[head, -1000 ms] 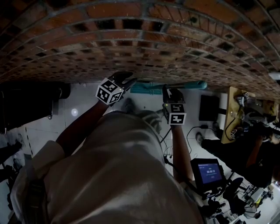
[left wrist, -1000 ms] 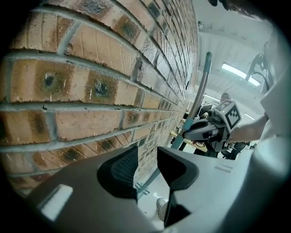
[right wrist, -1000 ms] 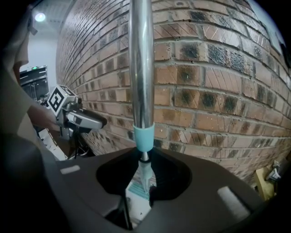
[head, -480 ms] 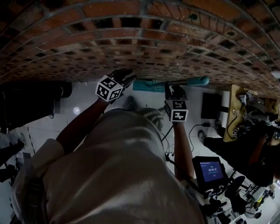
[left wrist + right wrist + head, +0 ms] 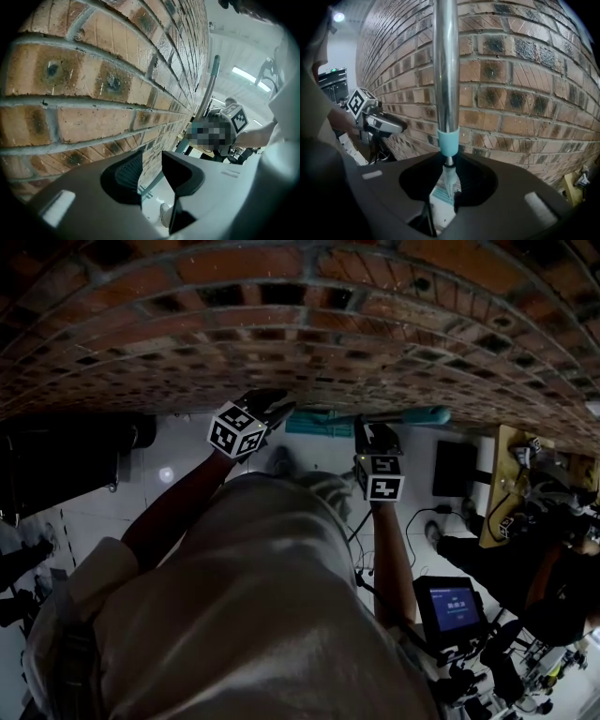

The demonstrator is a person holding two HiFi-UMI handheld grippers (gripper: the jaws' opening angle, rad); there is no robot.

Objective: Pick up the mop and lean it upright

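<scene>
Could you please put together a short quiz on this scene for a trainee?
1. True or false: the left claw grips the mop.
2. Which one is closed on the mop's pole? A) the left claw B) the right claw
3. Fill in: the wall right behind the pole is made of ____.

Key: 1 false, it is open and empty; 2 B; 3 brick.
</scene>
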